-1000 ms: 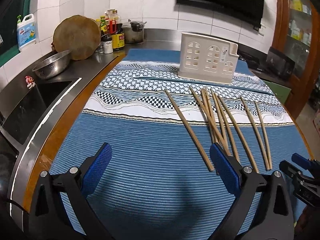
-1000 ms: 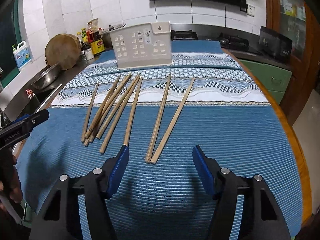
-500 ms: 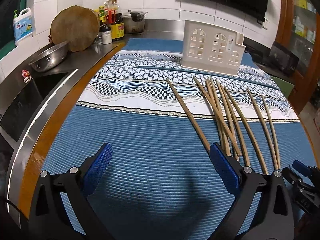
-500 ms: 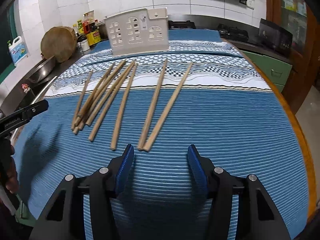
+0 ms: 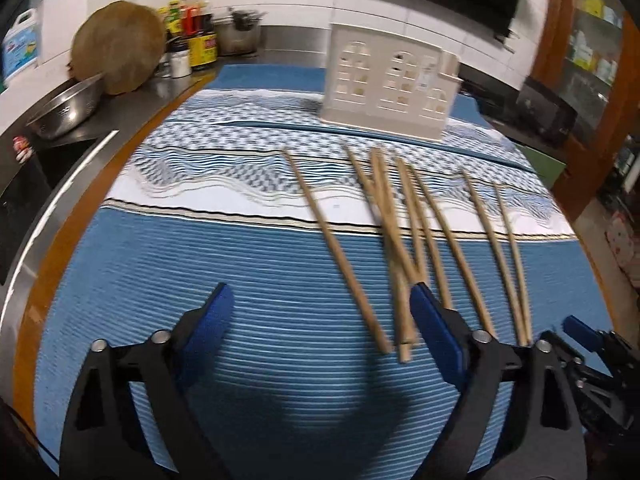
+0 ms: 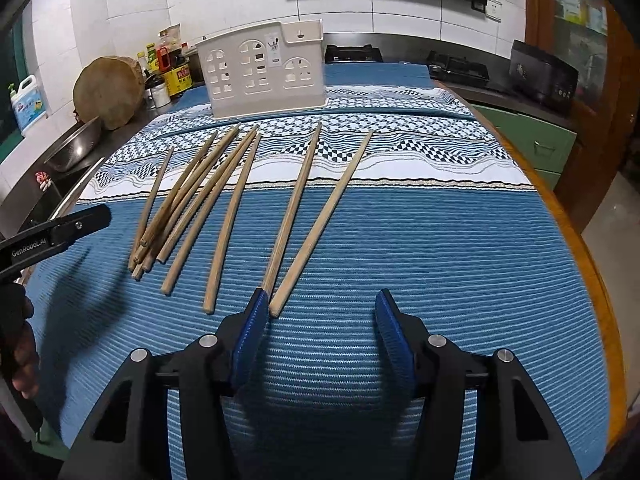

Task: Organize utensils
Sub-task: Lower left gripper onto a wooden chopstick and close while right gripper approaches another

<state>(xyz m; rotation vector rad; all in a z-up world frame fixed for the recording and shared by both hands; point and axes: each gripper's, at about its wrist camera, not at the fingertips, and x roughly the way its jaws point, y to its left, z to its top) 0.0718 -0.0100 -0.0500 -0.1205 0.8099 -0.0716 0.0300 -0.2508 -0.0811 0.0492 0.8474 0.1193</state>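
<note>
Left wrist view: my left gripper stands open with nothing between its pads, and its jaws have just been closing somewhat. It hangs low over the blue mat on the counter. The chopsticks lie loose on the mat ahead and to the right; the near ends of the leftmost stick and of a crossed bundle lie inside the gap, close to the right-hand pad. The picture is blurred, so I cannot tell whether that pad touches a stick. The white utensil holder stands upright at the far end of the mat, well apart from the sticks' near ends.

Right wrist view: my right gripper is also open and holds nothing. The rightmost pair of chopsticks points at it, one near end hidden behind the left-hand pad, the other just inside the gap. The left gripper's tip enters at the left edge, near the bundle.

Risks, as I judge them: no stick is lifted yet. The sticks are thin, round and partly crossed, so a closing jaw could roll one aside or catch several unevenly. A pad pressing on a near end could tip the stick or skew the pile. Both grippers work close together and could collide.
</note>
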